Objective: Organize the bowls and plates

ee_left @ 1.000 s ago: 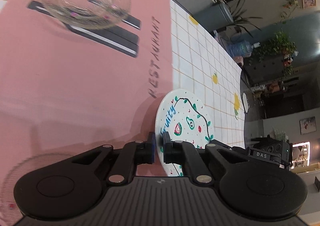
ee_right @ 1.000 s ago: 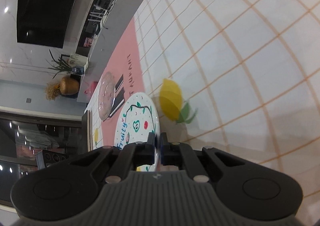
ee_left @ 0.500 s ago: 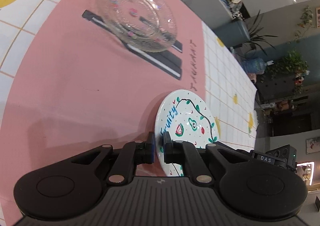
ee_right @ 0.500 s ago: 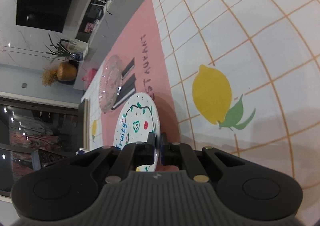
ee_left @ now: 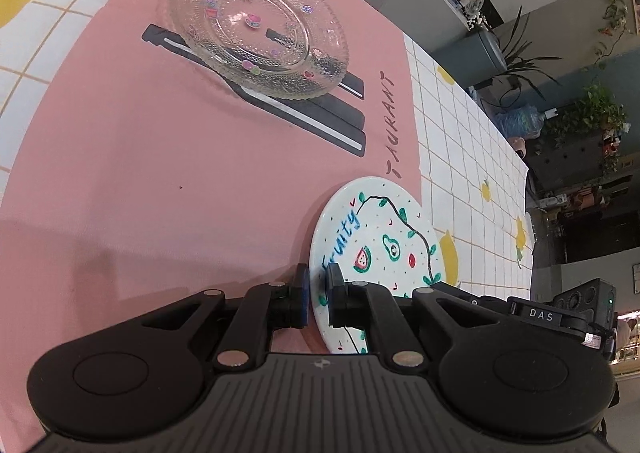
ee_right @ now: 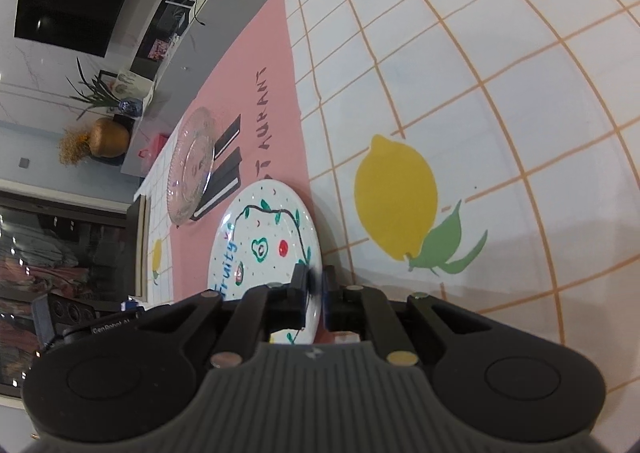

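Plainly the step in hand is carrying: the white fruit-print plate (ee_left: 376, 249), low and centre-right in the left wrist view, appears lifted above the pink placemat (ee_left: 160, 173), pinched on opposite rims by the left gripper (ee_left: 317, 295) and the right gripper (ee_right: 314, 295). Toward the upper middle of that frame sits the clear glass plate (ee_left: 260, 23). Judging by the task, the next move calls for a level, joint lowering onto that glass plate before either grip lets go.

White plate (ee_left: 384, 237) with green vines, fruit; pink mat (ee_left: 160, 181); lemon-print cloth (ee_right: 480, 101).
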